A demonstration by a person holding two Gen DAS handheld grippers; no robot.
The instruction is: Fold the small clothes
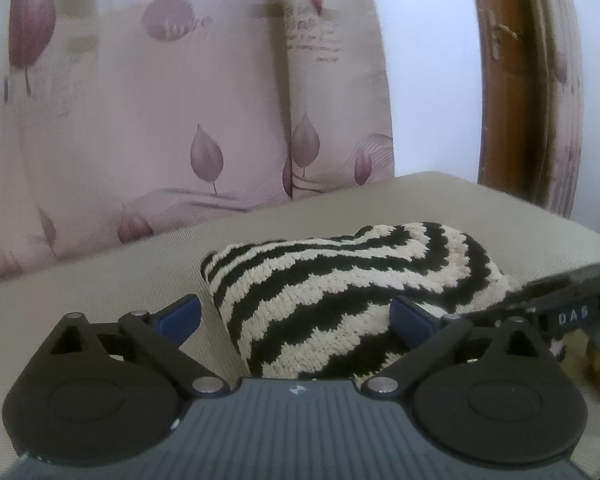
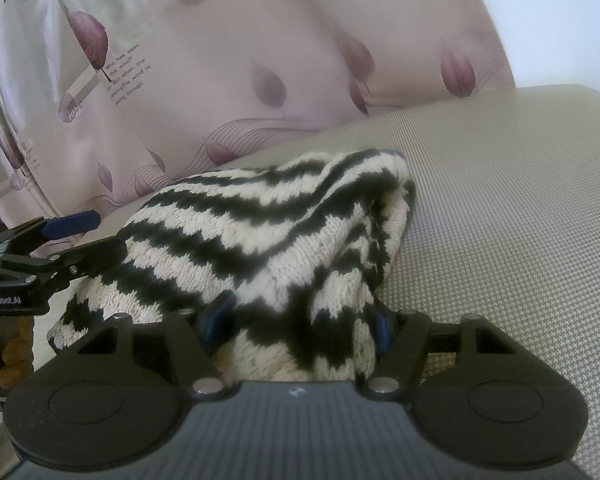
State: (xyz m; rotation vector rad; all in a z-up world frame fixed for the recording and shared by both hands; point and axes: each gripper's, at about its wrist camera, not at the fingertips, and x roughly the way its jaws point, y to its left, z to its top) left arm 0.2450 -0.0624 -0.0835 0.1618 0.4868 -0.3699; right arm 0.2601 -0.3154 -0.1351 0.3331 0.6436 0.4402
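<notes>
The zebra-striped knit (image 2: 260, 240) lies bunched on the beige cushion (image 2: 520, 220), its near edge clamped in the right gripper (image 2: 300, 320). The left gripper (image 1: 296, 316) (jaws spread wide, empty) should close on the hem ahead before smoothing.

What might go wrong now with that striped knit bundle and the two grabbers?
1. The right gripper pinches a thick bunch of the black-and-cream striped knit garment; layers may slip unevenly and spoil the fold.
2. The left gripper stands open around the garment's edge, so that side could sag or unroll.
3. Both grippers sit close together and might bump.
</notes>
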